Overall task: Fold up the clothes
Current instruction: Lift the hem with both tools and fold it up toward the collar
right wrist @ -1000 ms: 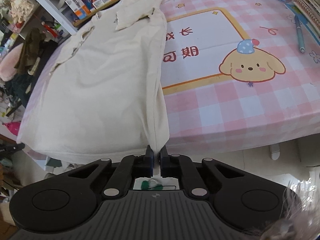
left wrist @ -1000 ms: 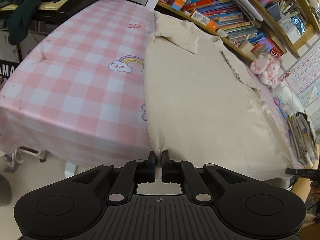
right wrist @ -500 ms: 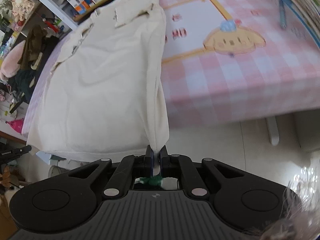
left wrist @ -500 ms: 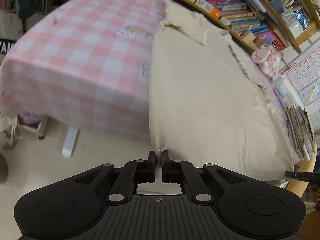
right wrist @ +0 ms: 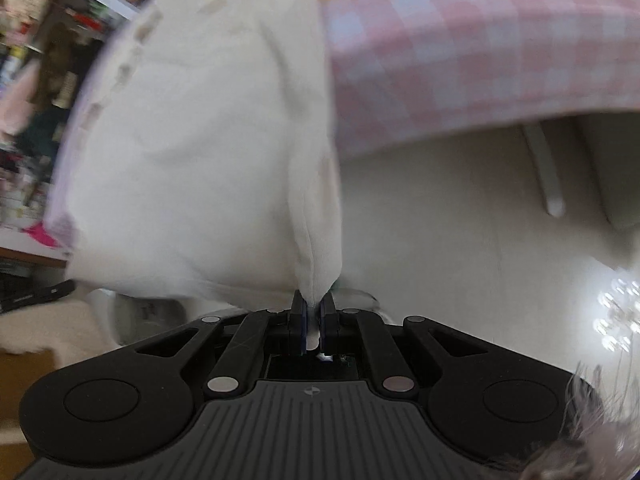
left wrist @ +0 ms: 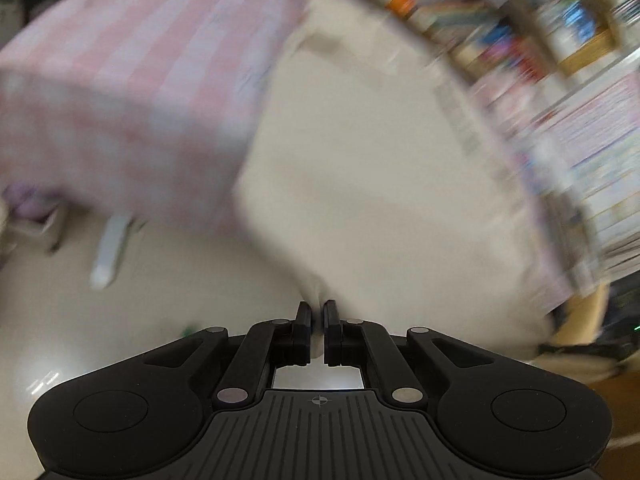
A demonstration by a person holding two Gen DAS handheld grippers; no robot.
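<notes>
A cream shirt [left wrist: 372,168] lies stretched over the table with the pink checked cloth [left wrist: 120,80], its collar at the far end. My left gripper [left wrist: 317,310] is shut on the shirt's near left hem corner. My right gripper [right wrist: 314,306] is shut on the near right hem corner of the shirt [right wrist: 200,152]. Both corners are held off the table's near edge, above the floor. Both views are blurred by motion.
Bookshelves [left wrist: 500,28] stand behind the table. The pale floor [left wrist: 160,288] and a white table leg [left wrist: 110,252] show below the table edge; another leg [right wrist: 546,168] shows in the right wrist view. Clutter fills shelves at the left [right wrist: 36,92].
Both grippers have pulled back from the table with the hem corners. The shirt's lower part has slid off the near edge, and more floor now shows.
</notes>
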